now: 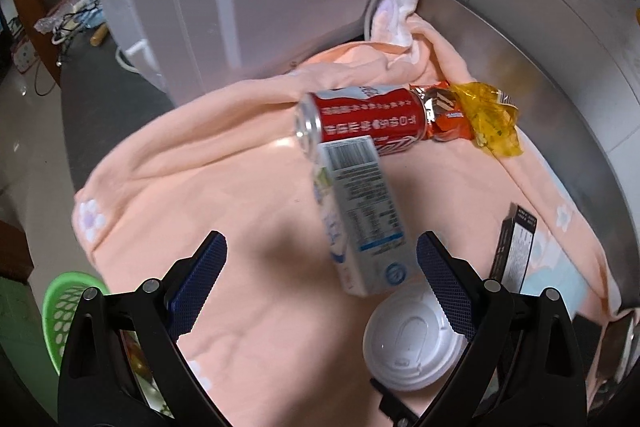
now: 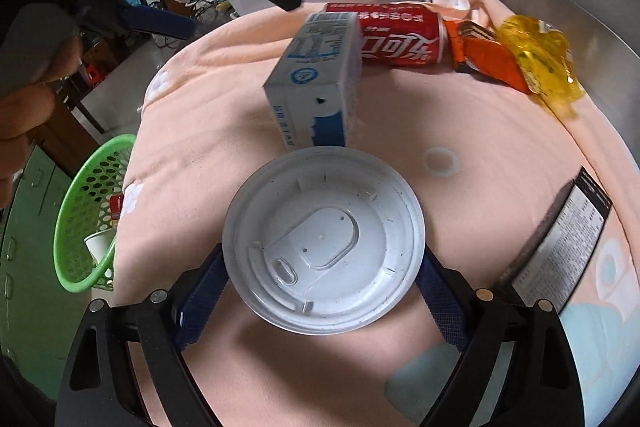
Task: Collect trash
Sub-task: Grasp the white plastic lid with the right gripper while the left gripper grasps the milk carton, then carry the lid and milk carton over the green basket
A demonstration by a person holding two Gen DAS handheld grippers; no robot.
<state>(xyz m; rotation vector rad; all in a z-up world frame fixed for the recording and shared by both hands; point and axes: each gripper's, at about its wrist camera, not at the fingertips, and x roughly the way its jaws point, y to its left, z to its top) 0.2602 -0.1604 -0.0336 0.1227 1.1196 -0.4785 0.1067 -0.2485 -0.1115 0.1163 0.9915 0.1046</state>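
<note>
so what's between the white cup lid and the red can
A white and blue carton lies between the lid and the can, seen best in the right wrist view.

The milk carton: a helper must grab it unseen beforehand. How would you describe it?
On the peach blanket covering the table, look near the middle. The milk carton lies between the red can and the white lidded cup. It is the only pale blue-and-white box; the other box is black.

– How many pieces are on the cloth?
– One red can, one milk carton, one lidded cup, one dark box, two wrappers.
– Baskets?
– One green basket.
</note>
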